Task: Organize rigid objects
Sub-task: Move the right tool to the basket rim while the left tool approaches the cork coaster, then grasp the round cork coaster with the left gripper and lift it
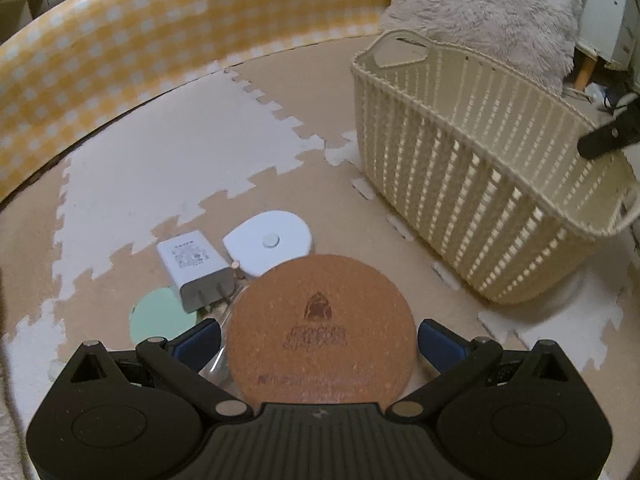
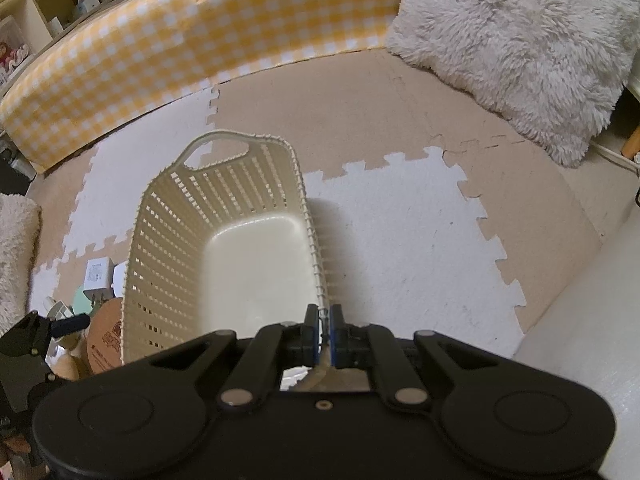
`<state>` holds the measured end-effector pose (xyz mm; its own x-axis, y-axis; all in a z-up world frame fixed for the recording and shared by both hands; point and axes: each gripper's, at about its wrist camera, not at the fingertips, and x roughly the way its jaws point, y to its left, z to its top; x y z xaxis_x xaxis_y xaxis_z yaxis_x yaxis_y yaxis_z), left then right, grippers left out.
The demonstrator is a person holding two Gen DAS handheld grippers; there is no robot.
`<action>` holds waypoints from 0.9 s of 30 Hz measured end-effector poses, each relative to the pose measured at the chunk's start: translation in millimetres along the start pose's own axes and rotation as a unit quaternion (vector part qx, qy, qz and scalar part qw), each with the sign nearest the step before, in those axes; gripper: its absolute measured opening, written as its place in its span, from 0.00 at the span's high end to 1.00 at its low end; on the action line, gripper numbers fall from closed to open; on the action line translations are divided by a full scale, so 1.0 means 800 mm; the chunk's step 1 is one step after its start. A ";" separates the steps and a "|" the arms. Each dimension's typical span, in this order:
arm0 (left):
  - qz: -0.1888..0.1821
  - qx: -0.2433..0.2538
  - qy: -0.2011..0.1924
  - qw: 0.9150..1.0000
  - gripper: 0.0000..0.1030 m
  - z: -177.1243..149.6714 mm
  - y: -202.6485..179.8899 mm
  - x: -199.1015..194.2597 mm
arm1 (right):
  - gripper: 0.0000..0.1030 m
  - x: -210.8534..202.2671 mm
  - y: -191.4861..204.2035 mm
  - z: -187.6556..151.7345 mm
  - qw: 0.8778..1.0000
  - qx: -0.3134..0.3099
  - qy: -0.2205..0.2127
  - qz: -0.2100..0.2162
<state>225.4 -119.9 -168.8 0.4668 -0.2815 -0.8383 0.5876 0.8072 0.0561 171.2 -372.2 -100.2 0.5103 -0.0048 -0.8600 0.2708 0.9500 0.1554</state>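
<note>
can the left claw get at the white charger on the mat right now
Probably not straight away. The left claw stands open around the cork coaster, which fills the gap between its pads, and the white charger lies beyond and to the side, partly on a green disc.

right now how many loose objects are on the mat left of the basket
4 visible: round cork coaster between the left gripper's open fingers, white wall charger, white rounded gadget, mint green disc partly beneath. More may be hidden.

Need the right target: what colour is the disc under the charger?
Pale mint green disc; clearest in the left wrist view, partly under the white charger.
</note>
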 end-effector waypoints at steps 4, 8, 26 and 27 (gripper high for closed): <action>0.006 -0.004 0.005 1.000 0.00 0.003 0.000 0.006 | 0.95 0.001 -0.001 0.000 1.000 0.002 0.001 0.002; 0.014 -0.006 0.009 1.000 0.00 0.001 0.003 0.007 | 0.95 0.001 -0.001 0.000 1.000 0.003 0.000 0.004; 0.000 -0.054 -0.019 0.998 0.04 0.023 0.012 -0.047 | 0.95 0.002 -0.001 -0.001 1.000 0.001 0.002 0.004; -0.005 -0.063 -0.027 0.998 0.04 0.026 0.013 -0.055 | 0.95 0.002 -0.001 0.000 1.000 0.001 0.002 0.005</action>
<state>224.7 -110.1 -119.9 0.4987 -0.3149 -0.8075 0.5068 0.8617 -0.0231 171.8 -372.5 -102.0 0.5097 0.0051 -0.8603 0.2685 0.9491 0.1647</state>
